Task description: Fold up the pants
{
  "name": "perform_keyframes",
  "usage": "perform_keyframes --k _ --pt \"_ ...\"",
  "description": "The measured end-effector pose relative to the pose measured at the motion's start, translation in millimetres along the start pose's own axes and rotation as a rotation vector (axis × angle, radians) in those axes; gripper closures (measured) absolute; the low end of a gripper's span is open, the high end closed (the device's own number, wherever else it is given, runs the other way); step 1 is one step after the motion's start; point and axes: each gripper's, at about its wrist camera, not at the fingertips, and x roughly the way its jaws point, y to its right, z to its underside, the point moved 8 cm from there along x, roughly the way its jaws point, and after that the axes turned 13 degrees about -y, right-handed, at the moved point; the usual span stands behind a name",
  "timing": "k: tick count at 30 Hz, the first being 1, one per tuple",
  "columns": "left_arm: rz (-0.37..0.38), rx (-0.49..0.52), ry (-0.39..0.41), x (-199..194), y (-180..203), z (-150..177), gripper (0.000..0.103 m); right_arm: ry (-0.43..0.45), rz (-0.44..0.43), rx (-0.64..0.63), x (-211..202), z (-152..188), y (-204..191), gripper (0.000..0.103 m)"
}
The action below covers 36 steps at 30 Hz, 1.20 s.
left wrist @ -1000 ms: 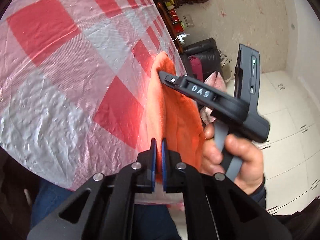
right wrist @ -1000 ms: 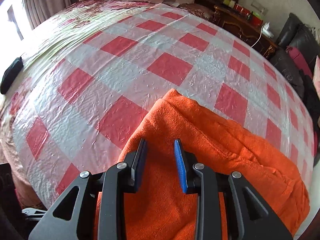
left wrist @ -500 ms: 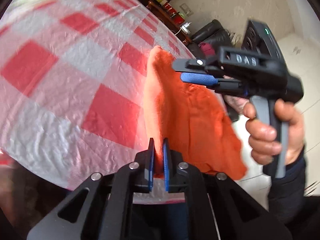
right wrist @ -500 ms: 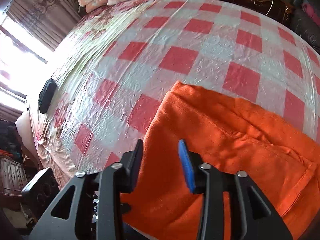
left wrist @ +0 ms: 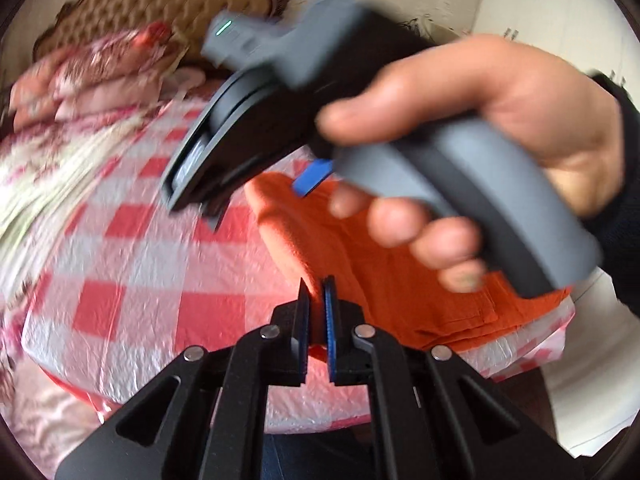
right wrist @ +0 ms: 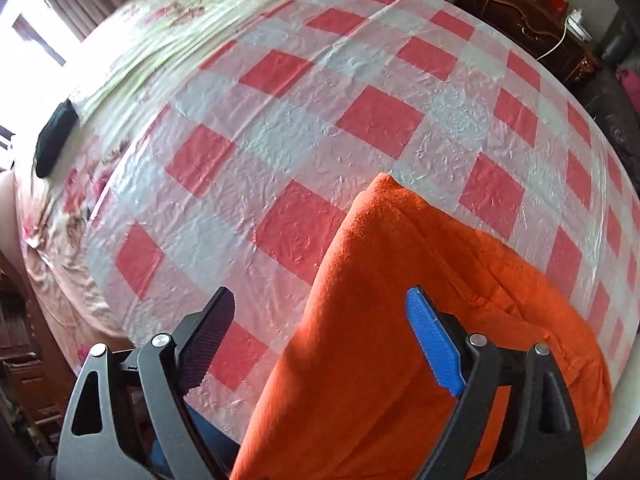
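Seemingly mid-fold, the left gripper (left wrist: 316,304) pinches the orange pants (right wrist: 400,320); the right gripper (right wrist: 320,320) gapes astride them and should clamp next.

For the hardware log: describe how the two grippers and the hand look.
Left gripper: black angular linkage, silver rivets, blue ribbed pads. Right gripper: same black frame, one blue pad, one dark pad; its body is grey with a green light. The hand is bare, with a dark sleeve.

orange fleece pants (right wrist: 400,320) lie folded at the checkered sheet's near edge.
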Motion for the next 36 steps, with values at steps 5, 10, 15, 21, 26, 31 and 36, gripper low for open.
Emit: perform_keyframes --k 5,10,15,21,26,31,36 --pt "0.020 0.005 0.026 -13 7 -5 0.097 0.012 -0.011 0.034 -4 -3 12 0.081" --pt "0.248 -0.216 -0.001 -5 -18 -5 0.097 0.130 -0.125 0.136 -38 -1 45 0.091" --pt "0.348 -0.368 -0.074 21 -42 15 0.092 0.137 -0.189 0.157 -23 2 49 0.094" --pt "0.348 -0.414 -0.129 41 -51 42 0.067 0.168 -0.225 0.192 -17 2 46 0.095" --pt "0.300 -0.367 -0.132 42 -46 41 0.094 0.176 -0.255 0.204 -21 3 47 0.095" --pt "0.114 -0.074 0.033 -16 8 2 0.094 0.261 -0.351 0.223 -78 18 76 0.095" --pt "0.007 0.244 0.203 -59 107 -44 0.095 0.391 -0.446 0.283 -155 69 152 0.095"
